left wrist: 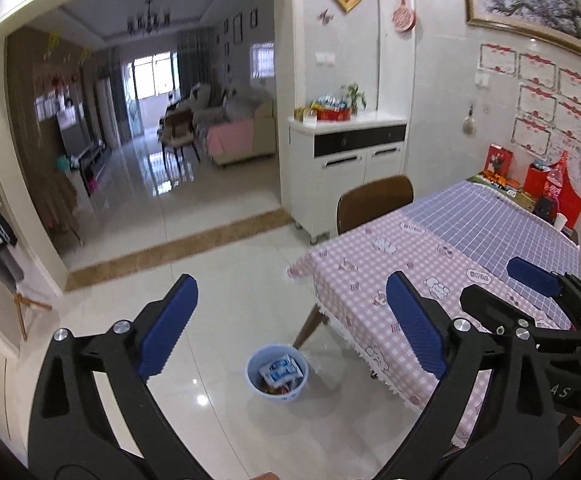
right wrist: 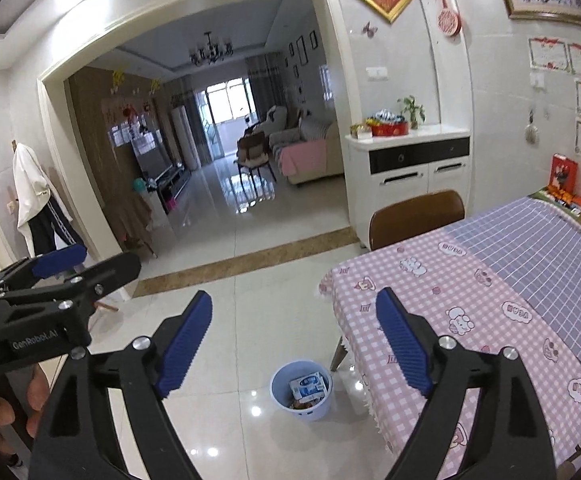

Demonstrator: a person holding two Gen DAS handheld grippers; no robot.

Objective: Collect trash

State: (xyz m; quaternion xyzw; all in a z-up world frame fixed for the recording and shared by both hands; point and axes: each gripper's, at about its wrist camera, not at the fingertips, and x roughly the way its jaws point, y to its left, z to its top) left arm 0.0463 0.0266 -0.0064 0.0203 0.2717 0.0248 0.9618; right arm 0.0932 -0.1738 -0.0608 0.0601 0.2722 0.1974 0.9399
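While both the left gripper [left wrist: 290, 330] and right gripper [right wrist: 294, 346] were held released and empty, wrappers were seen already dropped in the blue bin [left wrist: 277, 374] beside the table [left wrist: 430, 280], so another search for trash was judged due.

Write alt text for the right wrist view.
The open, empty right gripper with blue ribbed pads frames a round light-blue plastic bin on the glossy white tiled floor, holding white-and-blue wrappers. Right of it stands a table under a pink checked cloth; the left gripper shows at the left edge.
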